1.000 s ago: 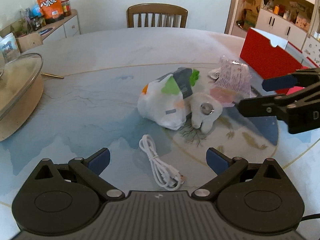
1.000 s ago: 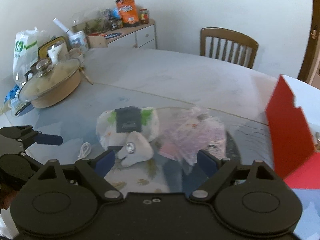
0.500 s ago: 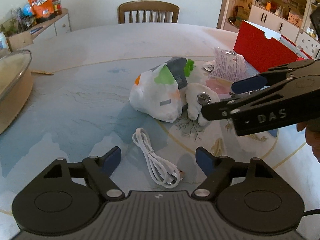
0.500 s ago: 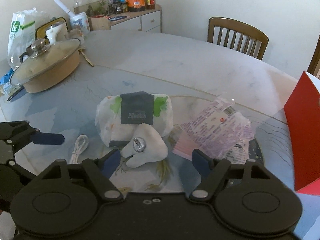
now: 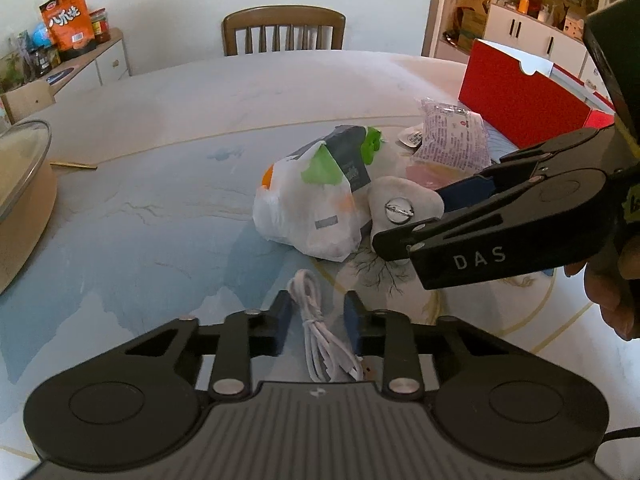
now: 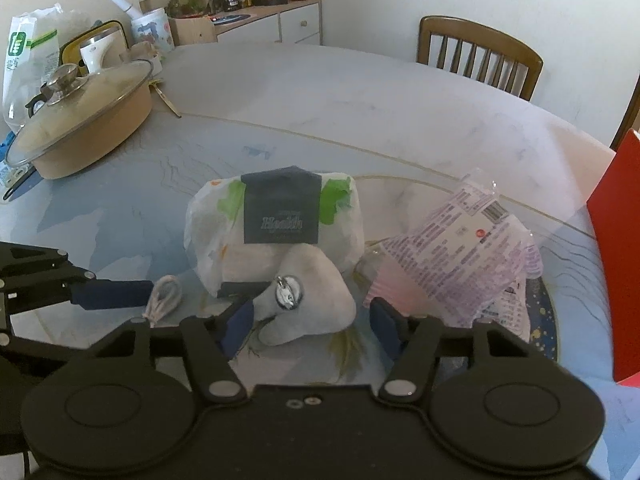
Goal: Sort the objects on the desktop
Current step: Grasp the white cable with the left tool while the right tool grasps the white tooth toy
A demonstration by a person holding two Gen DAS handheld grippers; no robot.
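Observation:
A coiled white cable (image 5: 316, 320) lies on the table between the pads of my left gripper (image 5: 318, 316). Its jaws are closing, and a gap still shows on the cable's right side. An off-white plush piece with a metal ring (image 6: 308, 300) sits between the pads of my right gripper (image 6: 312, 324), whose jaws are also closing without pressing on it. In the left wrist view the right gripper (image 5: 408, 220) straddles the plush piece (image 5: 400, 196). Behind it lies a white plastic bag with green prints (image 6: 280, 220). A pink printed packet (image 6: 460, 248) lies to the right.
A red open box (image 5: 516, 108) stands at the right of the round table. A tan pot with a glass lid (image 6: 80, 120) sits at the left, with chopsticks (image 6: 168, 100) beside it. A wooden chair (image 5: 284, 32) is at the far side. A hand (image 5: 612, 288) holds the right gripper.
My left jaws have narrowed around the cable. The right gripper has come down and nearer over the plush piece, and its jaws have narrowed too.

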